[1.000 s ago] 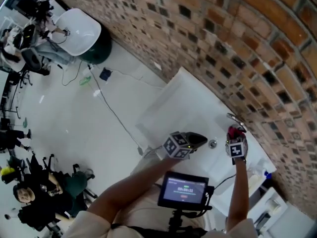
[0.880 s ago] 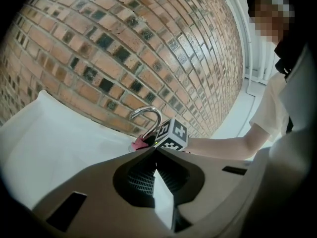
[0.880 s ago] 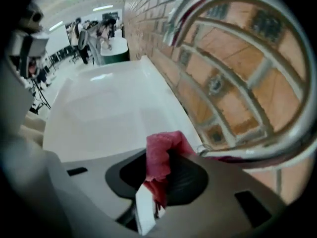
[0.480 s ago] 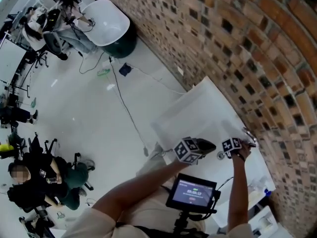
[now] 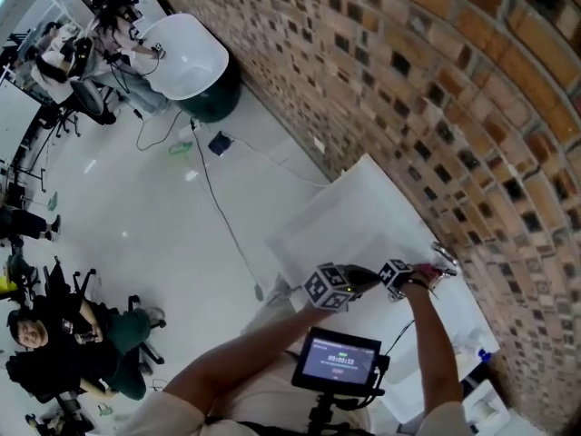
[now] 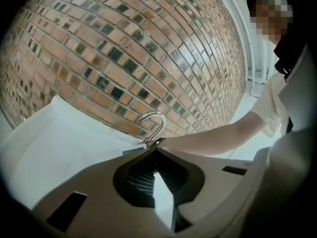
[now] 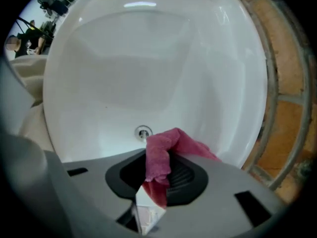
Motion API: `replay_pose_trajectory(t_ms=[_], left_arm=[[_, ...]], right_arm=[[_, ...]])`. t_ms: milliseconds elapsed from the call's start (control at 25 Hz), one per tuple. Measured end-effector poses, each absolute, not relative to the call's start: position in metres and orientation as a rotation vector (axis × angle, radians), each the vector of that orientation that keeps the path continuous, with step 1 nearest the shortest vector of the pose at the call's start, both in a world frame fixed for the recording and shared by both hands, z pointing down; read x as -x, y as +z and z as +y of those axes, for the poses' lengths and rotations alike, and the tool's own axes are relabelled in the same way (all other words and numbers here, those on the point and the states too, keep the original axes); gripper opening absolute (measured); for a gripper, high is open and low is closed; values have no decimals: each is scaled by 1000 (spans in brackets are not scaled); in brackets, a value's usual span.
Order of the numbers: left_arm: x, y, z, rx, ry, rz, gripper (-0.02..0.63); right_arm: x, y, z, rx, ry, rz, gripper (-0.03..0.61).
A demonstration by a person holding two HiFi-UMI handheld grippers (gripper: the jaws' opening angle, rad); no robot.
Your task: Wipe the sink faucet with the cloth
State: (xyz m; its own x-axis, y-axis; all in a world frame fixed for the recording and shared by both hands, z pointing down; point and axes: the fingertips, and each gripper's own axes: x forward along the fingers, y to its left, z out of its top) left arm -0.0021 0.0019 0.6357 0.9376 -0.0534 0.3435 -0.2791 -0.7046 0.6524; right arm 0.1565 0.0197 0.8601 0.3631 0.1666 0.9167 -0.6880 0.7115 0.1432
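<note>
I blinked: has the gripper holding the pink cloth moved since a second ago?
Yes. The right gripper, shut on the pink cloth, was below the faucet; now it sits left of it in the head view, over the sink.

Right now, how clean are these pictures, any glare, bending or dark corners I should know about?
Head view: the wide lens bows the brick wall into arcs, and the light is even. Left gripper view: heavy barrel bend and black corners, but the faucet is sharp. Right gripper view: a bright streak of glare near the top of the sink, the cloth is crisp, and the edges are dark.
</note>
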Motion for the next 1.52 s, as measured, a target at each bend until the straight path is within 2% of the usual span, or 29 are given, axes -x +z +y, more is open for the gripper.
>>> replay_pose_trajectory(t_ms=[640,1000,1120,1320,1520], left_arm=[[-7,605,-20,-2392,327,-168,6],[-33,593,-20,-2463,276,-68,6],[-37,588,-18,-2481,242,-57,6],[-37,592,-22,-2530,263,-121,6],[-38,598,-17,-2516,289,-130,6]], right_arm=[[-114,777,78,-1077,882,-1529,101],[-179,696,106,-1827,1488,-1857,103],[-205,673,114,-2021,1547,-1914,103],[-233,688,124,-2182,1546,-1809,103],[-232,772,126,-2229,1593,-1516,103]])
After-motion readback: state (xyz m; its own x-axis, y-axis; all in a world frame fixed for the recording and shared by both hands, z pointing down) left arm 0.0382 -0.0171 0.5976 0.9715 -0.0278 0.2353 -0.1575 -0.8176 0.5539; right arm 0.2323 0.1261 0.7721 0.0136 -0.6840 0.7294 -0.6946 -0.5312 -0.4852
